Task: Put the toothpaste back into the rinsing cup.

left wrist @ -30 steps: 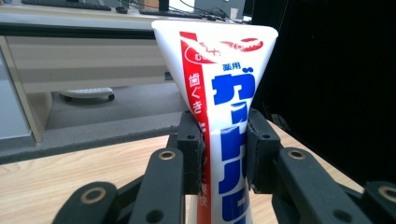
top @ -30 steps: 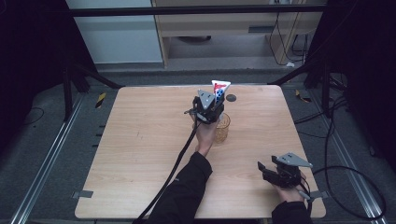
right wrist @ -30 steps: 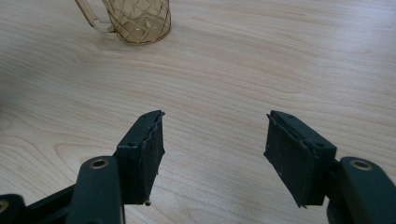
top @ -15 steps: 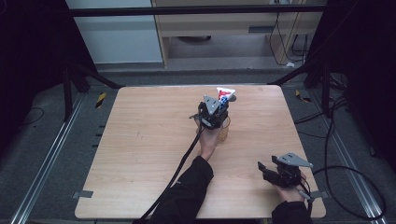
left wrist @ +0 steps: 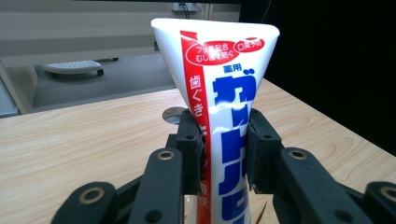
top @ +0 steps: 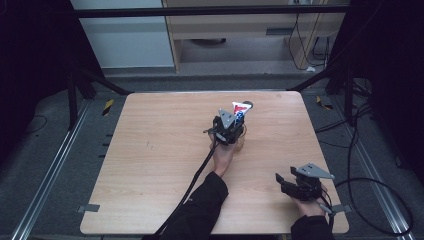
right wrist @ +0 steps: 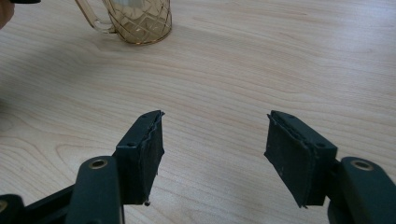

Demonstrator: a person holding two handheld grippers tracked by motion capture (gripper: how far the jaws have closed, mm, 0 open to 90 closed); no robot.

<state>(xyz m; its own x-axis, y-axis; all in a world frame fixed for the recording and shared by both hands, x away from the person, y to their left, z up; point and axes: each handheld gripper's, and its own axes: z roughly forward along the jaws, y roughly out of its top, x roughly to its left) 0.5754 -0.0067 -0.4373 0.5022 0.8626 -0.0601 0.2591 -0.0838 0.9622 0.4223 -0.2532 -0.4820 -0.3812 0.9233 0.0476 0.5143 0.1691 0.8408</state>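
My left hand-held gripper (left wrist: 219,140) is clamped on a toothpaste tube (left wrist: 219,84), white with a red stripe and blue print, pads pressing both sides of it about mid-body. Tube stands upright between the jaws, flat crimped end up. In the high view this left hand-held gripper (top: 231,131) sits over the far middle of the wooden surface (top: 150,150), tube (top: 239,110) sticking out on its far side, my left hand (top: 223,156) behind it, black cable trailing back along the sleeve. A small round dark thing (left wrist: 173,113) lies on the surface just behind the tube, can't tell what it is.

My right hand-held gripper (right wrist: 215,154) is wide open, nothing between the jaws, just bare wood under them. High view has it (top: 295,185) at the near right corner of the surface, well apart from the left one, grey plate on top. Ahead of it in the right gripper view stands an amber glass mug (right wrist: 135,18) with a cut diamond pattern, handle on its left side, upright on the surface. Something pale sits inside the mug, can't tell what
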